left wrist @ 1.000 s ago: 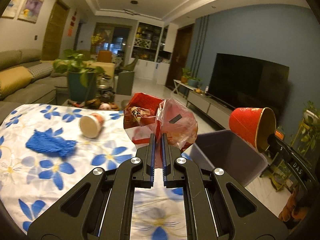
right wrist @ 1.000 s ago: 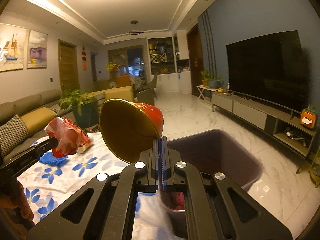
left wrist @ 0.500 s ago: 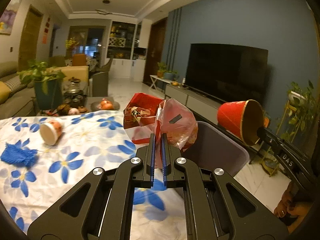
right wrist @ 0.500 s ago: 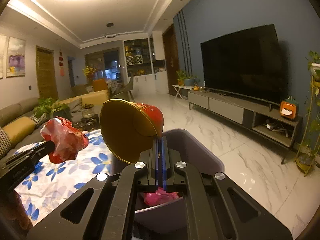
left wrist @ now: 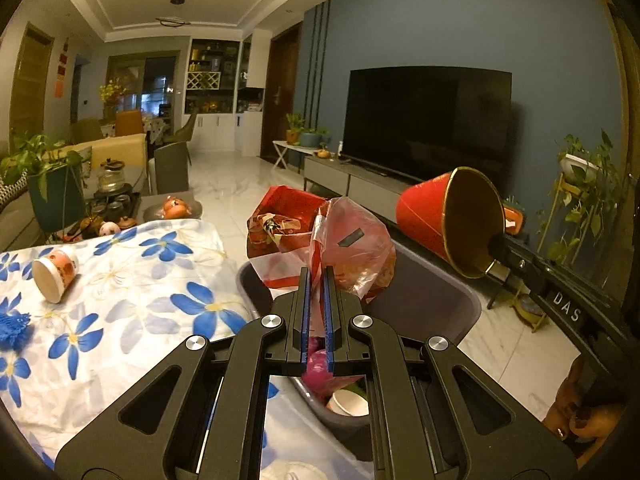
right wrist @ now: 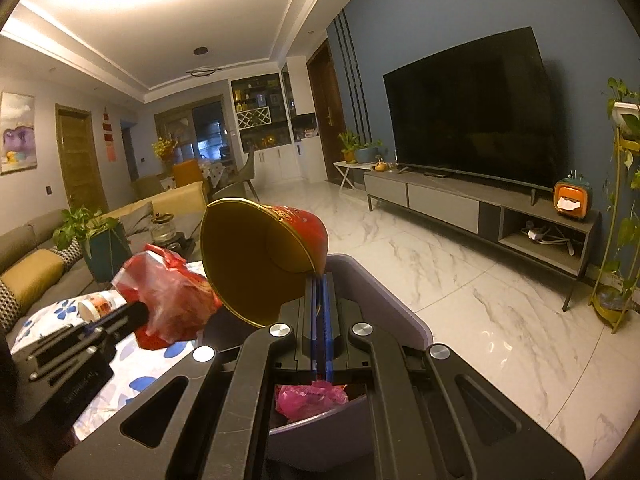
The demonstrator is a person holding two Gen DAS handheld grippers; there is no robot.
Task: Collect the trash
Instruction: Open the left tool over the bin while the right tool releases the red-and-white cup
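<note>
Trash bin (left wrist: 460, 296), lower centre: both loads now hang over it.
Since a second ago, red bowl (right wrist: 264, 256), pinched in right gripper (right wrist: 319, 280), and red bag (left wrist: 352, 248), clamped in left gripper (left wrist: 316, 276), moved off the table; release seems next.

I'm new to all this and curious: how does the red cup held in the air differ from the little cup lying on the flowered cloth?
The red cup is plain red outside and gold inside; the small cup is pale with orange print. The red cup is clamped by its rim in the right tool, above the grey bin; the small cup lies loose on the cloth. The red cup looks larger. Both lie sideways and look empty.
</note>
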